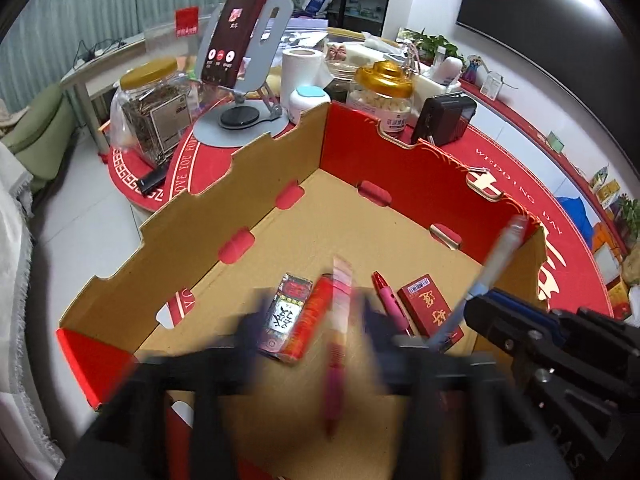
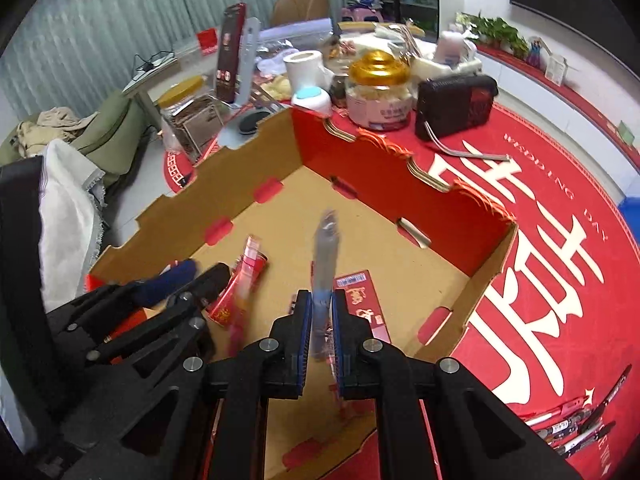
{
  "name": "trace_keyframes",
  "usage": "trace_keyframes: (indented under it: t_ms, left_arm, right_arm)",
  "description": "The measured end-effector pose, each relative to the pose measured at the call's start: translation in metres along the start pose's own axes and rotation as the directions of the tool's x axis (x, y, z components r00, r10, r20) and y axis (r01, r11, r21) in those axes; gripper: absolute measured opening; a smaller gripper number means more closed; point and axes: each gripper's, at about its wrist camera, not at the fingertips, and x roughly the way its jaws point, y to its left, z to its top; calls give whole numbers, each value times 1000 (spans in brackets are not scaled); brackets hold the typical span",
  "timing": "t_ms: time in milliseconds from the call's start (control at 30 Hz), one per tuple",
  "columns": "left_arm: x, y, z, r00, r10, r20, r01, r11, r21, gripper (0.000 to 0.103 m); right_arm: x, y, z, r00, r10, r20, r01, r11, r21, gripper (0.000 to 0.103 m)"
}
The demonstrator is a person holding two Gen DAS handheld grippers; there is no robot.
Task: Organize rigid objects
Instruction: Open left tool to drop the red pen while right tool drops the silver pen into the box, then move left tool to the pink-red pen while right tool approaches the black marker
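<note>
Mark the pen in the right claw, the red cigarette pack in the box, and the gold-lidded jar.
Pen (image 2: 325,276), right wrist view, mid barrel.
Red cigarette pack (image 1: 428,305), left wrist view, top face.
Gold-lidded jar (image 2: 378,68), right wrist view, gold lid.

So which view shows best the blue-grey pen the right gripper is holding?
The right wrist view: the blue-grey pen stands centred between the right gripper's pads, pinched low on its barrel over the cardboard box. The left wrist view shows the same pen only off to the side, slanted and motion-blurred.
</note>
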Motion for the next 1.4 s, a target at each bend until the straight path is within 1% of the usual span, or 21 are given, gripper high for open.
trace_keyframes:
  t_ms: [67, 100, 133, 167, 200, 267, 367, 467, 533, 600, 667, 733, 800, 867, 933, 1067, 1133, 1200, 1333, 1367, 1400]
  left_arm:
    - [-8, 2, -1, 997, 63, 49, -63, 998, -1, 80]
    - [-9, 5, -1, 995, 84, 53, -84, 996, -11, 82]
    - [-8, 9, 0, 997, 73, 30, -73, 997, -27, 87]
    - [-5, 12, 0, 999, 39, -2, -39, 998, -45, 103]
    - [-3, 15, -2, 1000, -4, -28, 2, 997, -71, 103]
    - [-7, 13, -5, 1000, -14, -27, 12, 997, -74, 103]
    - [-29, -9, -14, 999, -18, 40, 18, 1000, -5, 103]
    - [-59, -50, -25, 990, -95, 105, 82, 989, 120, 103]
    - [-72, -86, -34, 983, -147, 114, 117, 966, 232, 103]
    - [-79, -129, -47, 978, -187, 91, 142, 921, 362, 103]
    - [-77, -176, -66, 977, -203, 60, 147, 855, 498, 103]
    - [-61, -225, -87, 984, -176, 32, 118, 773, 623, 103]
    - [-37, -261, -102, 990, -142, 16, 91, 711, 698, 103]
    - [-15, -285, -107, 996, -86, 12, 49, 670, 741, 103]
    - [0, -300, -109, 998, -55, 17, 23, 646, 763, 103]
    - [25, -313, -106, 999, -31, -28, 42, 600, 799, 102]
    - [28, -316, -102, 996, -53, -66, 84, 595, 800, 103]
    - [32, -316, -97, 993, -53, -108, 118, 606, 787, 103]
    - [49, -311, -95, 997, 26, -67, 35, 646, 763, 103]
    - [48, -308, -94, 998, 5, -63, 44, 661, 749, 103]
    - [49, -306, -95, 998, 5, -66, 46, 664, 746, 103]
  right_arm:
    - [-5, -7, -1, 999, -40, 11, 39, 999, 21, 44]
    - [-9, -14, -3, 998, -58, 28, 57, 998, 41, 72]
    - [-15, -18, -4, 998, -32, 61, 28, 998, 55, 86]
    - [-24, -24, -7, 995, 19, 96, -26, 997, 70, 88]
    - [-32, -29, -9, 994, 5, 111, -16, 995, 96, 91]
    - [-47, -39, -16, 990, 7, 142, -24, 992, 122, 91]
    - [-71, -64, -39, 983, -10, 182, -22, 985, 173, 91]
    - [-96, -102, -75, 976, -82, 201, 24, 961, 276, 91]
    - [-113, -136, -107, 971, -144, 193, 61, 923, 380, 91]
    - [-126, -167, -134, 966, -193, 172, 88, 872, 481, 91]
    - [-137, -199, -165, 965, -215, 149, 91, 809, 580, 91]
    - [-144, -220, -189, 967, -221, 125, 93, 766, 636, 91]
    - [-151, -236, -211, 969, -228, 99, 105, 735, 670, 91]
    - [-158, -246, -228, 968, -235, 90, 113, 722, 682, 91]
    - [-163, -251, -239, 967, -240, 87, 116, 716, 688, 91]
    - [-167, -264, -254, 968, -235, 88, 104, 694, 712, 91]
    - [-166, -268, -257, 971, -220, 91, 89, 689, 719, 91]
    - [-163, -269, -256, 973, -209, 94, 80, 695, 715, 91]
    - [-153, -269, -248, 974, -209, 84, 87, 693, 715, 91]
    - [-149, -271, -244, 973, -220, 65, 106, 684, 722, 91]
    - [-143, -272, -239, 972, -234, 34, 136, 672, 728, 91]
